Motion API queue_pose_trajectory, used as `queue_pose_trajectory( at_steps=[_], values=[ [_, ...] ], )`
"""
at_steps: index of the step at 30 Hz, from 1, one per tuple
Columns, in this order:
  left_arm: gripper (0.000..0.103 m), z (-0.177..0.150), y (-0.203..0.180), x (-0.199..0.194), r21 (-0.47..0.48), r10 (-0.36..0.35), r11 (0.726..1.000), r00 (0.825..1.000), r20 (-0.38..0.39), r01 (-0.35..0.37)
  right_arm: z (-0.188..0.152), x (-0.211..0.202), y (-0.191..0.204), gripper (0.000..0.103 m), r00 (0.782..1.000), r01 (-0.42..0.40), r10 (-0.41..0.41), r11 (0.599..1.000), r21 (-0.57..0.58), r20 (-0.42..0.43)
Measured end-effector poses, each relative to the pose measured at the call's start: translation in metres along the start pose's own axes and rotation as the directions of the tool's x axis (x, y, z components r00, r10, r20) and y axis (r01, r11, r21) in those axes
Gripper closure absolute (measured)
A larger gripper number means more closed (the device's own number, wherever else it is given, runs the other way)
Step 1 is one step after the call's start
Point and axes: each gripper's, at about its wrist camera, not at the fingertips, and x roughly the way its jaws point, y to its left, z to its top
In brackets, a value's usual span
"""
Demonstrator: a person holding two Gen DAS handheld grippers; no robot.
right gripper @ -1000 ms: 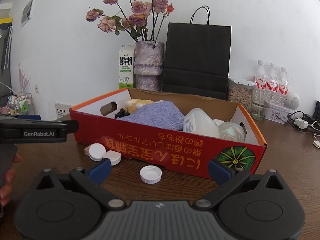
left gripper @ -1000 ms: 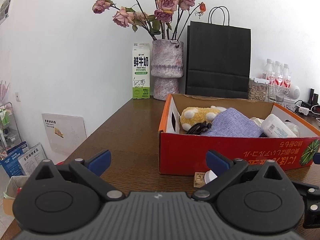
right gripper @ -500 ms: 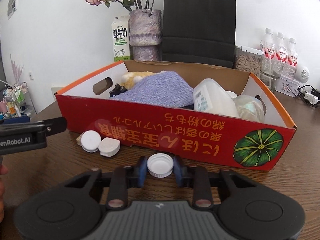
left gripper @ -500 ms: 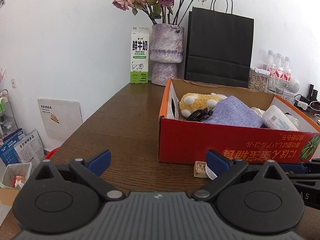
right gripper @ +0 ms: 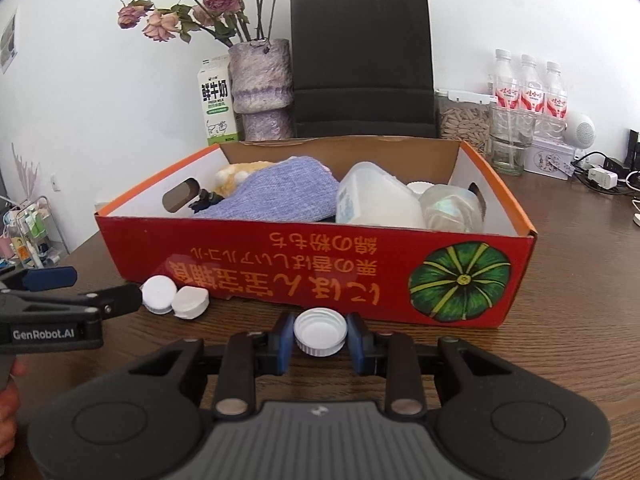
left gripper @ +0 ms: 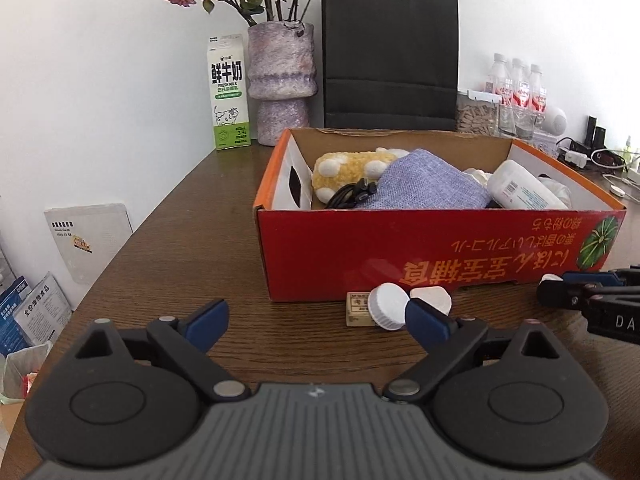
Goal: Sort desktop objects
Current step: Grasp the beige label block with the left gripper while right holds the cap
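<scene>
R gripper (right gripper: 320,338): narrow, blue pads pressing both sides of a white bottle cap (right gripper: 320,331); cap between the fingertips, just above the table (right gripper: 560,280).
Held cap, facing: hollow side up, ribbed rim round the edge; round, no long axis to tell.
Held cap, place: just in front of the red box (right gripper: 304,268), near mid of its front wall, left of the pumpkin print.
L gripper (left gripper: 316,318): wide, jaws closing; nothing between the pads, only bare tabletop. Its R pad sits just in front of the two loose caps.
Loose caps: two white ones, touching, on table at box's front-left corner. Left cap (left gripper: 387,306) tilted, flat top facing the left cam, leaning on a small tan block (left gripper: 358,313). Right cap (left gripper: 431,297) lies flatter, partly behind the pad.
Red box: long axis runs left-right across both views; print on front wall upside down; open top.
Box contents: yellow plush (left gripper: 348,170) at left end, black cable (left gripper: 352,196) by it, lilac cloth (left gripper: 424,188) mid, white bottle (left gripper: 524,190) lying toward right end, neck direction can't tell.
Back of table: milk carton (left gripper: 229,92), vase w/ dried roses (left gripper: 282,80), black paper bag (left gripper: 390,56), water bottles (left gripper: 518,88).
Person: fingers (right gripper: 9,408) at left edge of right cam view, on L tool's handle.
</scene>
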Motion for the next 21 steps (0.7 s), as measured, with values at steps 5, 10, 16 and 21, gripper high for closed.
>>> queue_pose_trajectory(
  at_steps=[5,10,16,21],
  values=[
    [0.024,0.0,0.005,0.003,-0.033,0.009,0.999,1.0,-0.02,-0.01,-0.001,-0.004,-0.013,0.076,1.0,0.007,-0.007,1.0,0.025,0.005],
    [0.032,-0.001,0.007,0.007,-0.04,0.013,0.999,0.998,-0.055,-0.015,-0.002,-0.004,-0.012,0.076,1.0,0.002,-0.002,1.0,0.01,0.005],
    [0.035,0.0,0.009,0.012,-0.059,0.008,0.998,0.996,-0.083,-0.013,-0.002,-0.005,-0.008,0.075,1.0,-0.005,0.005,1.0,-0.009,0.005],
    [0.034,0.002,-0.002,0.015,-0.027,-0.016,1.0,0.996,-0.082,0.014,-0.002,-0.006,-0.005,0.075,1.0,-0.005,0.005,1.0,-0.017,0.008]
  ],
)
